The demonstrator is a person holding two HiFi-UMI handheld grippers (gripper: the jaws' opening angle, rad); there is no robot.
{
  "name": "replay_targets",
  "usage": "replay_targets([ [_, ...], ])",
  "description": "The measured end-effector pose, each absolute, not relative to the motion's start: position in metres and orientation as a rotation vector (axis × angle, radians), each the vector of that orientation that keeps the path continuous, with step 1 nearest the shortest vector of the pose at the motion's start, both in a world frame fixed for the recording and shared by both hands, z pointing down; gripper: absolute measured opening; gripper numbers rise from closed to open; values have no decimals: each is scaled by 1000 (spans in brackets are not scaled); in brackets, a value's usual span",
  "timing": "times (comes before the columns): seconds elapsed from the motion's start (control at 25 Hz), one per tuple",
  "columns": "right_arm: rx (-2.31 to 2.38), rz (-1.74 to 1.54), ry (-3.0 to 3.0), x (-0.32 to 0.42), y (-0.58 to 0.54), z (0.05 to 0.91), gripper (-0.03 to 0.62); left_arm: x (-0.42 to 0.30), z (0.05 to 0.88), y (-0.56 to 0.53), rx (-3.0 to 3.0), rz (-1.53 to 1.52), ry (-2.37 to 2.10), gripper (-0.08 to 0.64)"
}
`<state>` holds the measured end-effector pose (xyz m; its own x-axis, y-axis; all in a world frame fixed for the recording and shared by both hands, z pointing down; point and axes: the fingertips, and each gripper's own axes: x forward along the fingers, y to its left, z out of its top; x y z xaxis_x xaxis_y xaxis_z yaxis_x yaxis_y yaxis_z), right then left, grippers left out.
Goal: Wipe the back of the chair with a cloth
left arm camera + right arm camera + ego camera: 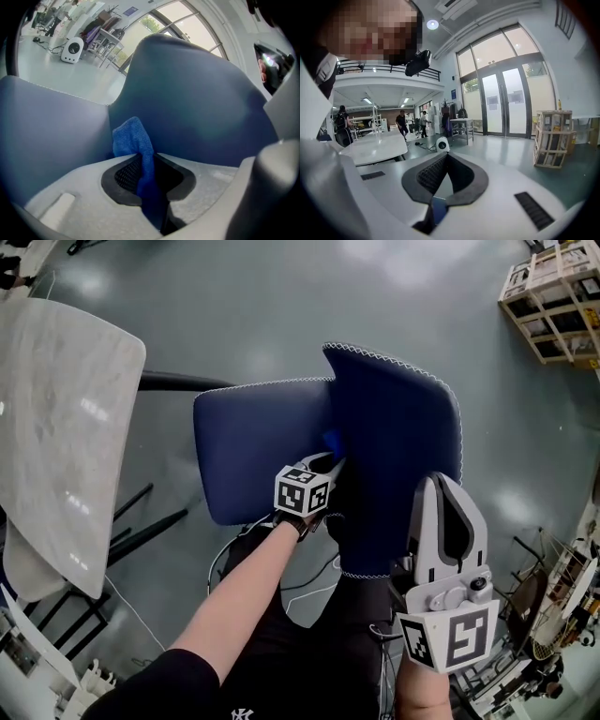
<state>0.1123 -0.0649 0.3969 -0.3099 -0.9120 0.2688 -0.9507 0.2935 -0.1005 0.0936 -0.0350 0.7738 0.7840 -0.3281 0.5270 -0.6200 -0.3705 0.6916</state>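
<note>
Grey floor (pixel 281 296): one chair (pixel 394 446), one cloth (pixel 133 140) in left tongs (pixel 146 161).

Cloth (pixel 133 140) where seat (pixel 253 446) meets back (pixel 394 456); table (pixel 66 427) to the left

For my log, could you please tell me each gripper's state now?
Left gripper: closed on the blue cloth.
Right gripper: closed, empty.

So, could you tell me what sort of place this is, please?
Probably a large open workshop or lab hall: tall glazed doors, a mezzanine railing, white work tables and a wooden crate on a polished grey floor.
</note>
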Motion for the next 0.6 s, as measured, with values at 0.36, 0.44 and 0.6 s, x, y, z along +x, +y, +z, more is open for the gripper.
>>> replay_targets([
  [0.36,1790,433,-2370,128,-48,365,14,101,697,-27,2032,329,-632,69],
  [0.44,1805,447,-2365,130,-43,357,14,104,678,-25,2043,317,-620,69],
  [0.6,1826,464,-2359,137,-38,340,14,112,646,-20,2052,312,-603,69],
])
